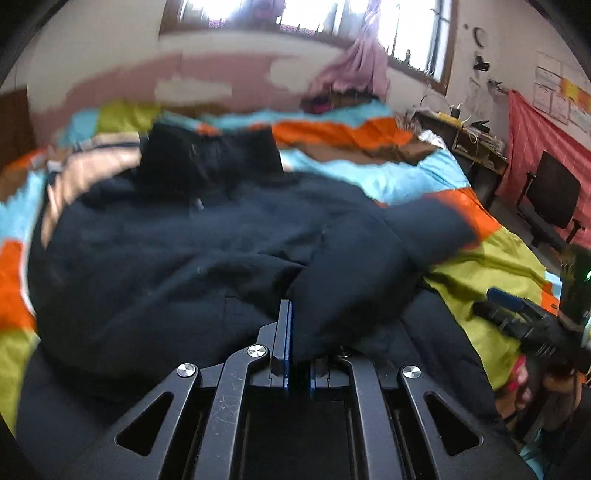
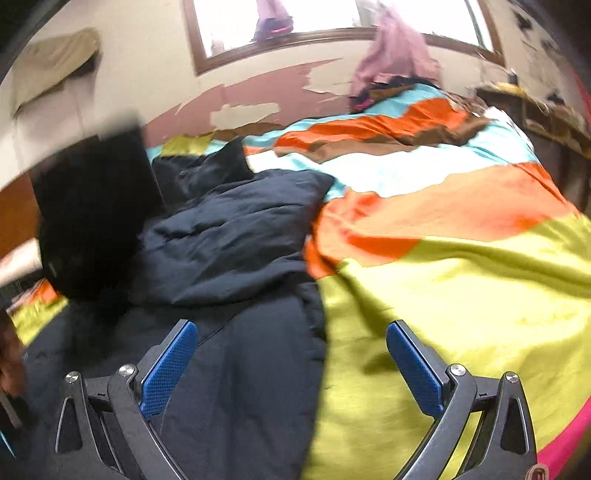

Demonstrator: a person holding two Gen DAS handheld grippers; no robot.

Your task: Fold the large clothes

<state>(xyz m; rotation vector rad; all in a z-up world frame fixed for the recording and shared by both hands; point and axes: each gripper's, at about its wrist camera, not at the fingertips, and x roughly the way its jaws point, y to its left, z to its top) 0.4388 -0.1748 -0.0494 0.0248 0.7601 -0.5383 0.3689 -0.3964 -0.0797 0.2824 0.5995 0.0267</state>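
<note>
Peeling pink and cream paint covered the wall (image 2: 258,92) behind the bed, under a bright window (image 2: 332,18), and a mauve garment (image 2: 395,55) hung near the window frame. Over the bed lay a patchwork quilt (image 2: 443,280) in lime, orange, turquoise, white and brown. A dark navy padded jacket (image 1: 177,236) was spread across the quilt, its collar end toward the wall, one thick fold of it lifted over the body of the garment. The left hand-held gripper (image 1: 297,339) was clamped on that fold, its 2 blue-padded fingers drawn together with dark fabric bunched between them and spilling over the right one. The right hand-held gripper (image 2: 291,354) hovered with its fingers spread wide apart, the left pad (image 2: 168,369) above the jacket's lower part and the right pad (image 2: 413,369) above the lime patch of quilt, nothing between them. From the left wrist view, the right hand-held gripper (image 1: 517,314) showed at the right edge over the quilt, just beside the jacket's side. A cluttered desk (image 1: 476,144) and a dark chair (image 1: 550,192) stood beyond the bed against a red cloth
</note>
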